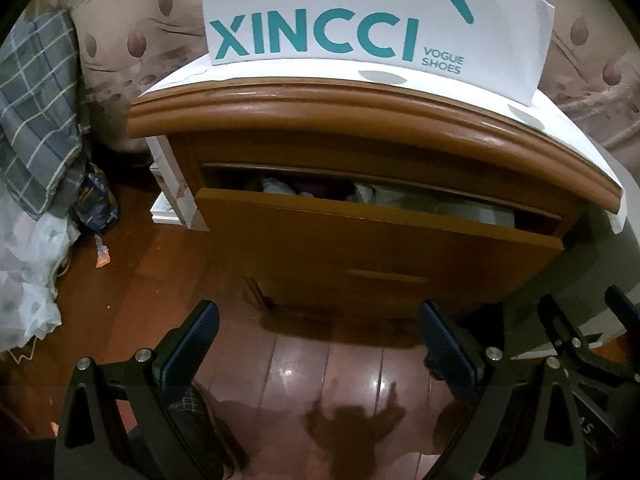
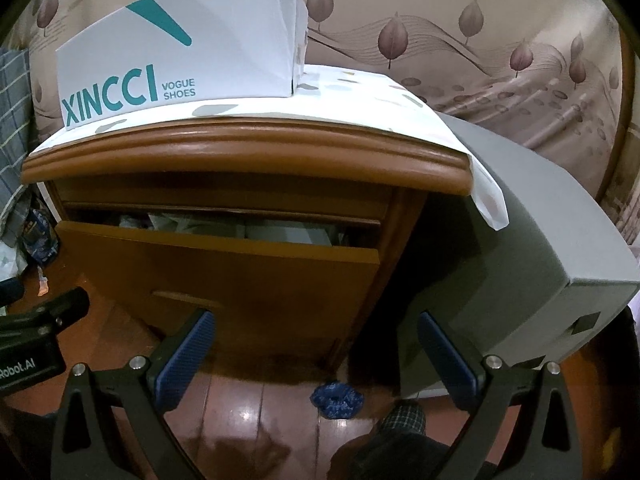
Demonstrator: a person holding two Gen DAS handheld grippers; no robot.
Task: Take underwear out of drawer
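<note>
The left gripper (image 1: pixel 318 344) and right gripper (image 2: pixel 316 350) both hang spread and empty over the wooden floor (image 2: pixel 256 408), short of the drawer (image 1: pixel 372 240). The drawer is ajar, with crumpled underwear (image 1: pixel 280 189) inside. A shoe box (image 2: pixel 180 56) sits on top.

Left gripper (image 1: pixel 318 334): black angular frame, two fingers faced with dark blue ribbed pads (image 1: pixel 194 338), round silver screws (image 1: pixel 142 355) at the joints.
Right gripper (image 2: pixel 316 338): same black frame, brighter blue textured pads (image 2: pixel 444 354), silver screws (image 2: pixel 493 361).
White lettering "Robot.AI" (image 2: pixel 18 369) on a black body.
Garment: dark checked fabric (image 2: pixel 402 420).
</note>
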